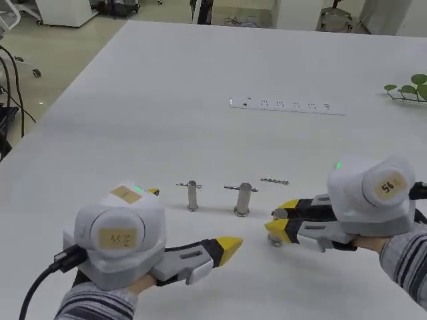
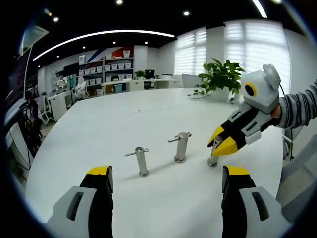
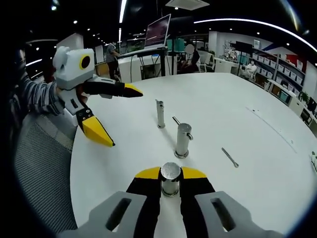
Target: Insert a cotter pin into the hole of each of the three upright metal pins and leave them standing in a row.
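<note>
Nearest, the left gripper (image 2: 167, 173) hangs with jaws spread wide, gripping nothing, while the right gripper (image 1: 280, 219) is clamped around the rightmost metal pin (image 3: 170, 179), upright on the table (image 1: 187, 100). Left of it stand the middle pin (image 1: 242, 199) and left pin (image 1: 192, 197), each pinned through the top; just beyond lies a loose cotter pin (image 1: 274, 181)

Open tabletop (image 1: 200, 133) beyond upright pins (image 1: 243, 199)

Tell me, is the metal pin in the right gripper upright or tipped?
Upright: the metal pin stands on the table with its round top up, clamped between the jaws of the right gripper.
</note>
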A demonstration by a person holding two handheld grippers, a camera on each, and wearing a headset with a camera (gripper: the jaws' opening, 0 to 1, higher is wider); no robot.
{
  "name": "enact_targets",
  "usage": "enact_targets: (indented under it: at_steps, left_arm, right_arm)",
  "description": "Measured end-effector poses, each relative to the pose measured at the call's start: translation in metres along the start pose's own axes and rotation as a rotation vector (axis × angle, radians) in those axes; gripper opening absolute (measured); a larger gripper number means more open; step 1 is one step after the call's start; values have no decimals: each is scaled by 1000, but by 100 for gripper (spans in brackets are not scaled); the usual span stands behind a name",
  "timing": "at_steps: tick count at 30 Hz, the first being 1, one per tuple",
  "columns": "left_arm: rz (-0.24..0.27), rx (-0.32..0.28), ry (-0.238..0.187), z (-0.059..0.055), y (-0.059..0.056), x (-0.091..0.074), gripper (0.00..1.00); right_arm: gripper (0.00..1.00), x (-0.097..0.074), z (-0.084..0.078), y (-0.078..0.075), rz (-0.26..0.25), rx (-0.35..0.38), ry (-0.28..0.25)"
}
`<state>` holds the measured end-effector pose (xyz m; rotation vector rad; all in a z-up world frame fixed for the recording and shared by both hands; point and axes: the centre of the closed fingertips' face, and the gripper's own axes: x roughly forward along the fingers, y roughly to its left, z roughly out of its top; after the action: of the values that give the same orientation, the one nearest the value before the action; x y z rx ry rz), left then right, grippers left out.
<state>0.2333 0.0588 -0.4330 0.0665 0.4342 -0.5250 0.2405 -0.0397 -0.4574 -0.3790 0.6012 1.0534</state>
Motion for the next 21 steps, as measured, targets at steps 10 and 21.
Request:
enact_targets:
  at_steps: [10, 21]
  left_arm:
    - [-3, 1, -10, 2, 0, 2, 90]
    - [-5, -2, -4, 1, 0, 1, 90]
  right_arm:
    - [9, 7, 1, 5, 16, -37, -30]
    - [10, 8, 1, 6, 25, -51, -57]
